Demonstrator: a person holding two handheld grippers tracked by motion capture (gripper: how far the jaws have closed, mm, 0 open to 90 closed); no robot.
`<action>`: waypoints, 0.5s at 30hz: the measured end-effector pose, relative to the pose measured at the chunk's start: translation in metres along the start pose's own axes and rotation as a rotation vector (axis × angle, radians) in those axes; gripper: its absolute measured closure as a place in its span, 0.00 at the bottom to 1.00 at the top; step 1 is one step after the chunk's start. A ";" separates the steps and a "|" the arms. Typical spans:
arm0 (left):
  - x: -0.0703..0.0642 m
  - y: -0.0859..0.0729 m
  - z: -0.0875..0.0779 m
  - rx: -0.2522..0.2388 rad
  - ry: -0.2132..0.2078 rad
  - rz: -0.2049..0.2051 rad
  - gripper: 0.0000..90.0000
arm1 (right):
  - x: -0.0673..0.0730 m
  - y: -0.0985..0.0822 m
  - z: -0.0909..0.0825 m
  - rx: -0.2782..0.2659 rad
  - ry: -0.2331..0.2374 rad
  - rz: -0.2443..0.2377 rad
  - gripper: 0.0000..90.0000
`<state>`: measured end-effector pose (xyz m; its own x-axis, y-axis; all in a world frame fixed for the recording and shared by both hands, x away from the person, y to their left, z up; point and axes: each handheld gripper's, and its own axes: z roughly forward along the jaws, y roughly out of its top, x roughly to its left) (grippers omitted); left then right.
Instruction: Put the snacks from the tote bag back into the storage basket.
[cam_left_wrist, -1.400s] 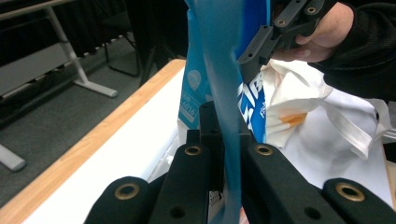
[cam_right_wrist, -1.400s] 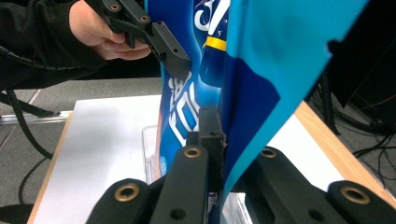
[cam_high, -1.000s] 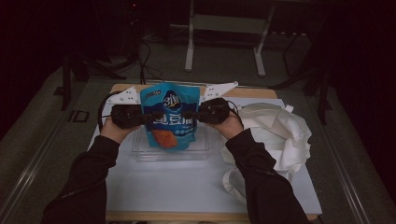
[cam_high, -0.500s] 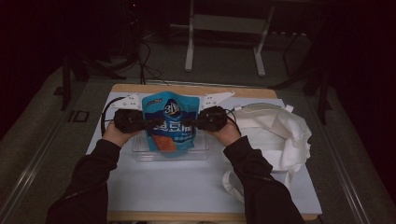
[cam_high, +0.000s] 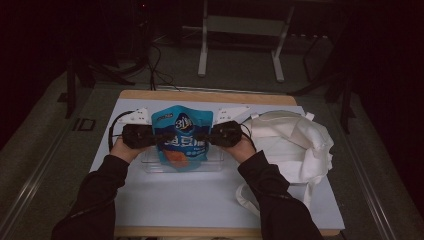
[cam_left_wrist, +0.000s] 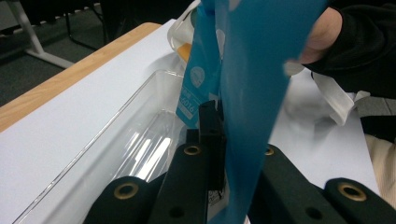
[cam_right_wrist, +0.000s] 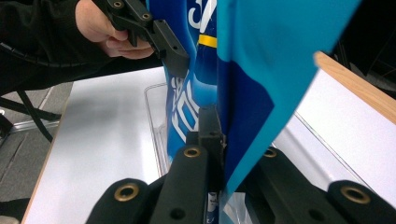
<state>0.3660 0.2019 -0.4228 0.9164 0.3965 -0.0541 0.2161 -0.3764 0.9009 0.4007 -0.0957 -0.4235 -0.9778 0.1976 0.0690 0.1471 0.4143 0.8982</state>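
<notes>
A: On the left, our left gripper (cam_high: 150, 136) has its jaws clenched on the left edge of the blue snack bag (cam_high: 183, 137), which hangs upright over the clear tray (cam_high: 150, 165) in the middle of the desk (cam_high: 200, 200)

B: And our right gripper (cam_high: 212, 134) grips the right edge the same way. We should lower both hands level, so the bag's bottom settles inside the tray walls, clear of the white tote (cam_high: 295, 140), before letting go

Both grippers, left (cam_high: 159, 137) and right (cam_high: 202, 136), have lowered the blue snack bag (cam_high: 183, 136) toward the clear tray (cam_high: 150, 164).
</notes>
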 end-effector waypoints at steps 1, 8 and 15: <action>-0.001 0.000 0.000 -0.002 0.003 0.005 0.99 | 0.000 -0.001 0.000 -0.005 -0.003 -0.004 0.98; -0.002 -0.006 -0.001 -0.039 0.008 -0.013 0.98 | 0.003 -0.003 -0.001 -0.016 -0.015 -0.013 0.97; -0.007 -0.002 -0.002 -0.004 0.031 -0.017 0.90 | 0.003 -0.001 -0.003 -0.033 -0.026 -0.010 0.87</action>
<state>0.3586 0.2016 -0.4229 0.9018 0.4285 -0.0559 0.2298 -0.3660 0.9018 0.3974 -0.0986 -0.4228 -0.9750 0.2166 0.0492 0.1321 0.3873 0.9125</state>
